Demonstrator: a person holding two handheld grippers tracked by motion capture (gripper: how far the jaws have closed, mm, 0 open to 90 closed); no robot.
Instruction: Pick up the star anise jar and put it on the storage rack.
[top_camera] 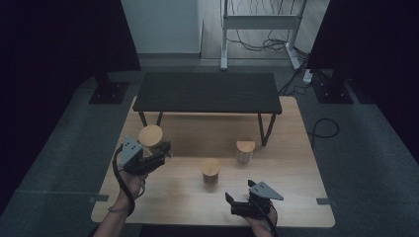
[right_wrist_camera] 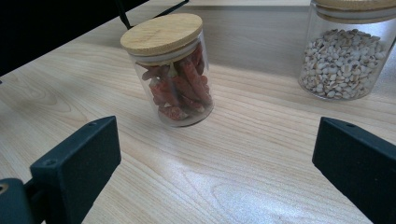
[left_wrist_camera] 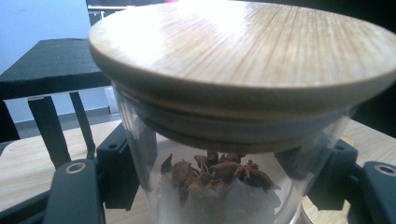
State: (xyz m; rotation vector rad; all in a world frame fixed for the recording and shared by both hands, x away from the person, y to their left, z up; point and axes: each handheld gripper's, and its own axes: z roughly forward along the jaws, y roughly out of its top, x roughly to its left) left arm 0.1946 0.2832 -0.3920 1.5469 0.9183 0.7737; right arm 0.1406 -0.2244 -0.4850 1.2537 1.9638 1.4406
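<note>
Three glass jars with round wooden lids stand on the pale wooden table (top_camera: 168, 197), and two grippers work among them. Farthest left, the left gripper (top_camera: 160, 150) has its jaws clamped on the star anise jar (left_wrist_camera: 219, 186): in the left gripper view the black pads press against the glass on both sides just under the broad wooden lid (left_wrist_camera: 243, 51), with the dark star-shaped pods lying low between the jaws. From above, that jar sits at the tip of the gripper, in front of the small black bench (top_camera: 207, 92) that stands on the far part of the table. To the right of this gripper, and well apart from it, stands the jar of red pieces (right_wrist_camera: 173, 74), upright with its lid on. It lies ahead of the right gripper (right_wrist_camera: 215, 158) and a little to its left, outside the jaws. The right gripper hovers near the table's near edge with its jaws spread wide and nothing between them. Beyond it to the right stands the jar of pale grains (right_wrist_camera: 343, 58), farther off than the red one.
</note>
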